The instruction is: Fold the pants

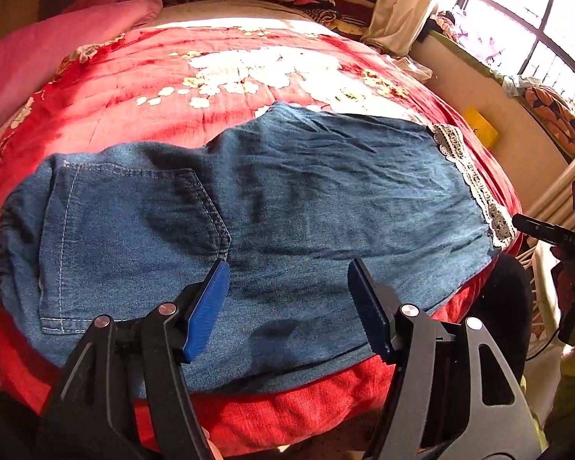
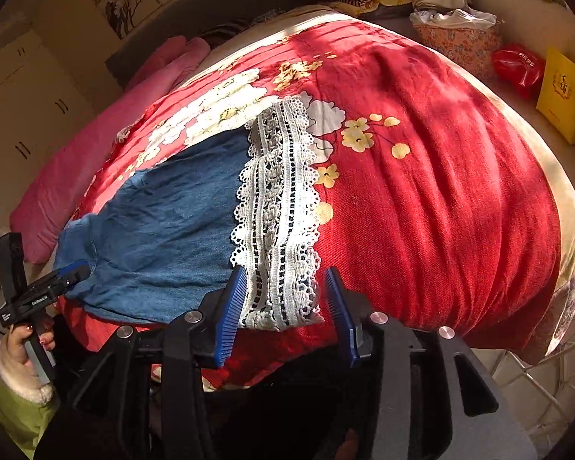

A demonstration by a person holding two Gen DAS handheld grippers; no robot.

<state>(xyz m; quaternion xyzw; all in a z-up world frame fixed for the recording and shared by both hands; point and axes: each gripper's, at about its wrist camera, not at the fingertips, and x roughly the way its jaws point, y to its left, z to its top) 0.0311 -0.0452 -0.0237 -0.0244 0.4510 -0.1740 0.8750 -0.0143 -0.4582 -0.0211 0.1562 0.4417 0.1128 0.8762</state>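
Denim first: the blue denim pants with the white lace hem [image 1: 272,207] are lying flat on the red floral bedspread [image 1: 142,88], close to the near edge of the bed. From the left wrist view you can see a stitched back pocket [image 1: 134,226] on the left end and the lace trim [image 2: 280,214] on the right end, and there's only one leg-width of fabric showing. So my read is that the first fold, leg over leg lengthwise, is already done. Can't swear to it, since the layers underneath aren't visible.

What's left, I'd guess, is the crosswise fold: bring the lace end over toward the waist end, maybe once more after that, then flatten out the wrinkles in the middle.

Neither tool has hold of anything right now. The left gripper [image 1: 287,299] hovers over the near edge of the denim with its blue pads [image 1: 207,306] spread well apart, no cloth pinched between them. The right gripper [image 2: 283,306] sits at the lace hem corner, jaws partly open on either side of the trim. The lace appears between the pads in that view, but they aren't pressing on it as far as I can tell.

The person's hand in the green sleeve [image 2: 23,349] shows at the lower left of the right view, holding the left tool.
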